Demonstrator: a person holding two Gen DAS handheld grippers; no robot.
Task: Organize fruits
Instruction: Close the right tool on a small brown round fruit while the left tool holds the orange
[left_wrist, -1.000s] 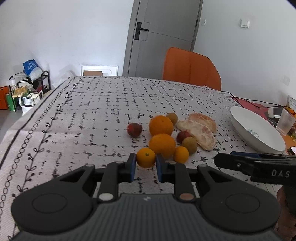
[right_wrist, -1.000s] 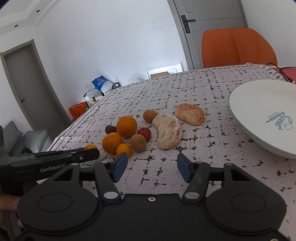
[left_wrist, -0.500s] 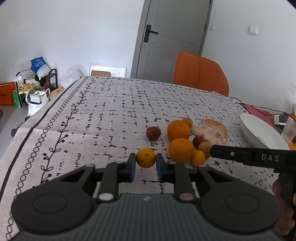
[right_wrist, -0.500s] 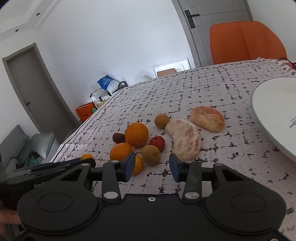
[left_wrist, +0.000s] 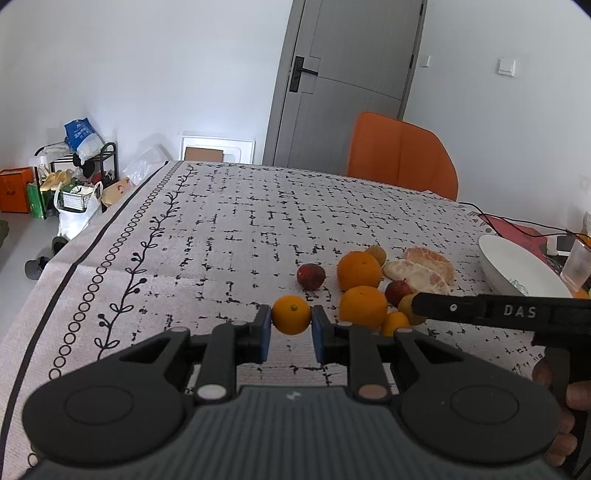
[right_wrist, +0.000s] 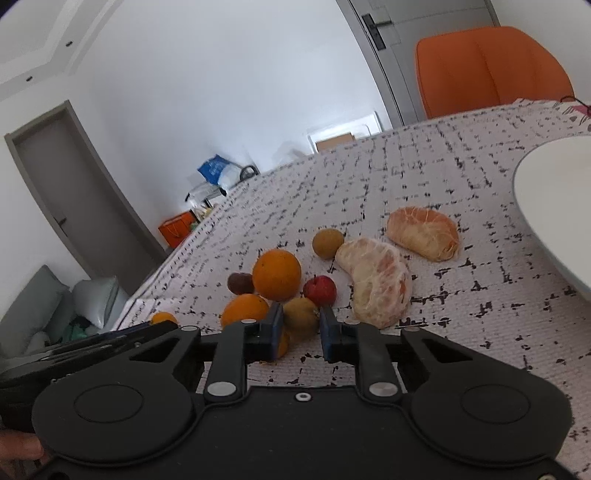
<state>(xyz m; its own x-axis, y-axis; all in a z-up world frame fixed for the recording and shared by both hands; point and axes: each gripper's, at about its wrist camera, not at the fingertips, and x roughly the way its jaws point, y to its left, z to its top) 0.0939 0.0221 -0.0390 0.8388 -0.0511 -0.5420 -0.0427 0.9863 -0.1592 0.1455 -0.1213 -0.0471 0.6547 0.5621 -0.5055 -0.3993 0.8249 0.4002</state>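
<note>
Fruit sits clamped in both tools: our left gripper (left_wrist: 291, 326) pinches a small mandarin (left_wrist: 291, 314), our right gripper (right_wrist: 301, 332) a brownish-yellow fruit (right_wrist: 301, 314) beside the pile; both look light, round, slippery, so we squeeze gently across their widest part.

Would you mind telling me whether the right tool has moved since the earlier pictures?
Yes. The right tool has shifted left, away from the white bowl, toward the fruit pile. Its jaws have just been closing and now grip the brownish fruit.
</note>
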